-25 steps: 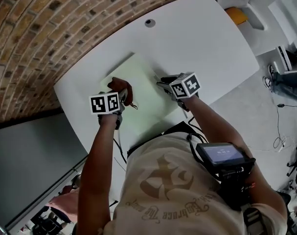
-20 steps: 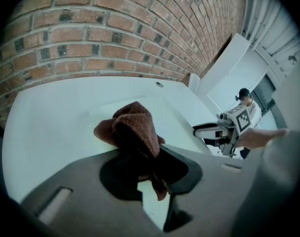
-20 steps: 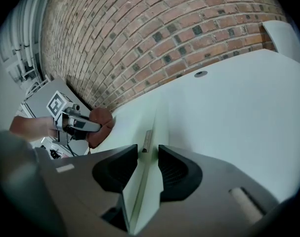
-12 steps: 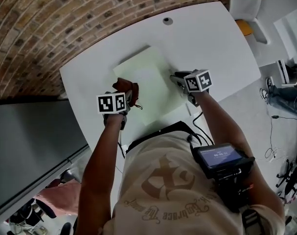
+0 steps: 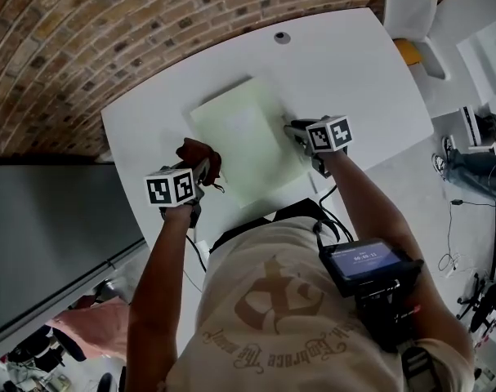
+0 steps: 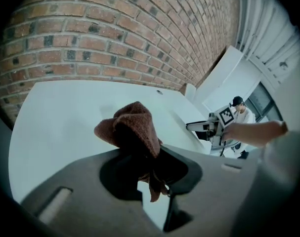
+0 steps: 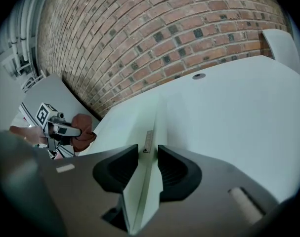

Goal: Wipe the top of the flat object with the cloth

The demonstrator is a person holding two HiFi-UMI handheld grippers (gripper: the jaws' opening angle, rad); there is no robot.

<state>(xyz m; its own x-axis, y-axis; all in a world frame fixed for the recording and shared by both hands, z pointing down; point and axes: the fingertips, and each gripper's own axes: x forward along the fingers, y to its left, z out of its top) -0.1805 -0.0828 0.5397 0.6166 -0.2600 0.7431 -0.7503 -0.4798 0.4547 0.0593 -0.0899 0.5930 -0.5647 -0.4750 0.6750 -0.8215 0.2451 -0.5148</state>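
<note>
Now my L claw (image 5: 200, 172) pinches the brown terry cloth (image 5: 200, 153) tight, at the left edge of the pale green board (image 5: 246, 129); R claw (image 5: 295, 129) clamps its right edge, on the white table (image 5: 354, 64).

The cloth (image 6: 135, 125) is reddish brown, the flat object (image 5: 243, 133) is pale green, and the surface (image 5: 354, 64) under them is plain white. Beyond the surface's far edge, the wall (image 5: 109, 31) shows red-brown bricks, some darker, set in pale mortar lines. The left gripper (image 5: 197, 168) and right gripper (image 5: 295, 131) are dark grey, each with 1 white cube bearing black square markers.
</note>
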